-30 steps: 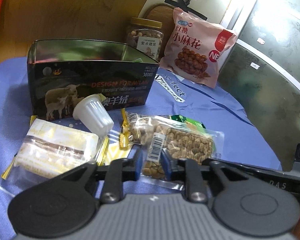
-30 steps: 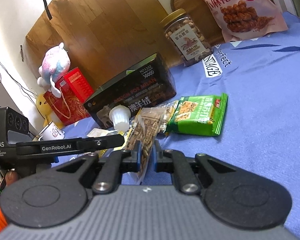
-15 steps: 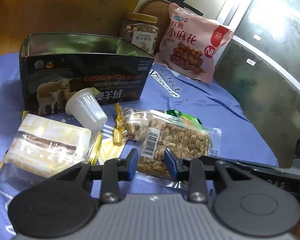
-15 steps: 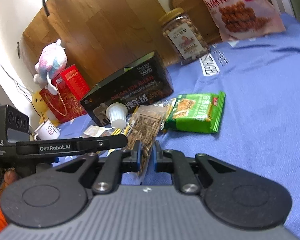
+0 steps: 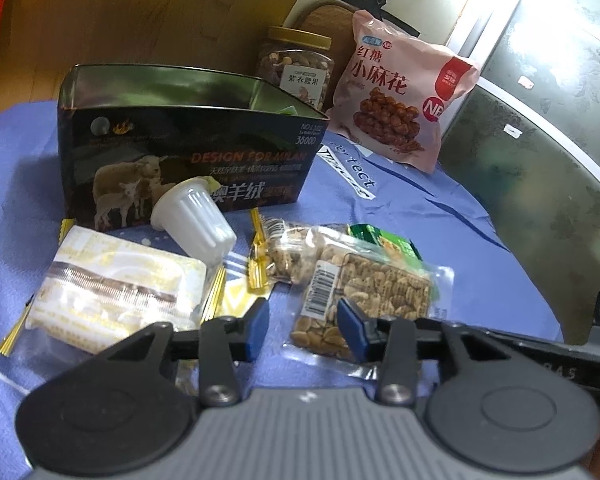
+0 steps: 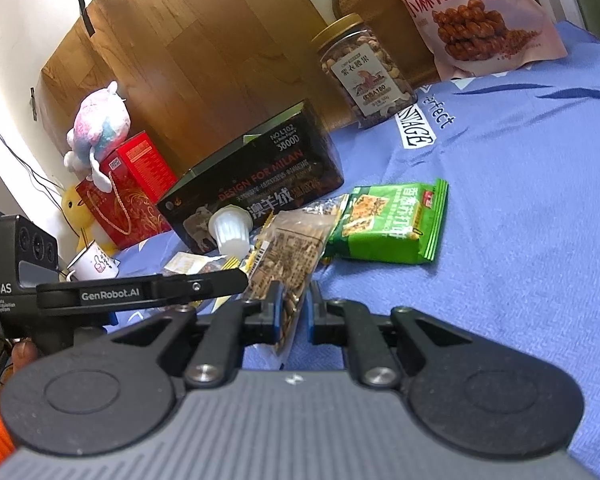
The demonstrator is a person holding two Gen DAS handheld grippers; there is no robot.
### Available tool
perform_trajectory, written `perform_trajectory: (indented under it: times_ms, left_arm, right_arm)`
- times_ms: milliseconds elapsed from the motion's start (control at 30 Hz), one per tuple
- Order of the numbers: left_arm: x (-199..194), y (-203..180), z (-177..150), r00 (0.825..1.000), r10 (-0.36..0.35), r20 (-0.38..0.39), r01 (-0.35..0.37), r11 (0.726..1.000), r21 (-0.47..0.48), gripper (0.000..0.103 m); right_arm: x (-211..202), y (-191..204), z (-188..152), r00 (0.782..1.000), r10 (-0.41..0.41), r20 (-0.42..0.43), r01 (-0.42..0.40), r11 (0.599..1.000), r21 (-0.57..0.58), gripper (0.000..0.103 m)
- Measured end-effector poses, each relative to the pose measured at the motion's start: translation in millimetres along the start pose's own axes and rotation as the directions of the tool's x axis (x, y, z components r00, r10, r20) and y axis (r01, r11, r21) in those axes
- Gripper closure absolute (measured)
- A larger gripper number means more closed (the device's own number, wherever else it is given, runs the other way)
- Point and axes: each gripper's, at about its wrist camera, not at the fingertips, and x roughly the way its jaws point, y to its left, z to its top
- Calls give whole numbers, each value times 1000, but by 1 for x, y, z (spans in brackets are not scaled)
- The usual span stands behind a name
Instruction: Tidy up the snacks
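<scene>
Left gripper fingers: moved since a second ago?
Yes. The left gripper jaws have just been opening: its fingers had pinched the peanut brittle packet at its barcode; now they stand apart, off it. The right gripper stays clamped on it.

blue cloth (image 5: 440, 240) lying under everything, white lettering showing. dark tin (image 5: 188, 160) beyond claw showing pale sheep, orange lettering. pink bag (image 5: 400, 96) wearing red badge. green packet (image 6: 388, 220) sitting right of claw. white ribbed cup (image 5: 196, 220). jar (image 6: 360, 68) wearing gold lid.
</scene>
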Motion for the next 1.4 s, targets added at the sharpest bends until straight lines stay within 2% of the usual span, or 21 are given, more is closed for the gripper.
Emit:
perform_trajectory:
  times_ms: [200,300,467,533,567,633,700,800,933,1100,1133,1200,1267,1400]
  left_arm:
    - [-2,2,0,1000,1,4,-1,1000,-8,64]
    - [-1,4,1,1000,-1,-2,1,1000,-10,64]
    - [6,-5,-1,1000,-8,-17,9,999,43,63]
    - [8,-10,-5,1000,8,-7,-7,997,80,63]
    - [6,-10,-6,1000,6,-3,-6,997,82,64]
    - [1,-7,-6,998,-56,-5,56,996,62,65]
    - [-2,-7,-7,996,-87,-8,88,995,45,64]
    - [-6,-5,-8,997,-71,-8,72,996,43,61]
    - [-13,12,-4,1000,-31,2,31,999,-30,55]
    - [-16,28,-3,996,-88,-12,87,992,-94,54]
    - [-15,28,-3,996,-93,-15,91,991,-95,54]
    - [-10,28,0,993,-120,-19,118,987,-107,44]
    - [-6,26,1,988,-151,-18,148,982,-119,39]
    - [1,14,3,982,-187,-21,184,979,-84,40]
  right_arm:
    - [1,-1,1,1000,-7,-11,7,1000,4,84]
    - [3,-5,0,1000,-11,-11,11,1000,24,70]
    - [12,-9,-3,998,39,-43,-36,997,73,70]
    - [16,-6,-1,998,42,-54,-39,997,63,80]
    - [16,-4,-1,997,43,-57,-39,998,58,81]
    - [13,1,-1,998,36,-49,-34,999,36,83]
    - [10,1,-1,998,53,-39,-52,998,45,86]
    - [9,-1,0,996,77,-39,-74,994,81,87]
    - [9,-8,1,995,87,-45,-80,987,140,88]
    - [-2,-14,6,992,127,-11,-123,976,180,91]
    - [-2,-16,7,989,146,-7,-142,970,199,91]
    - [2,-26,7,982,187,-12,-177,947,268,92]
    - [8,-37,5,972,233,-22,-210,909,359,92]
    - [16,-54,-1,941,340,-4,-287,801,526,92]
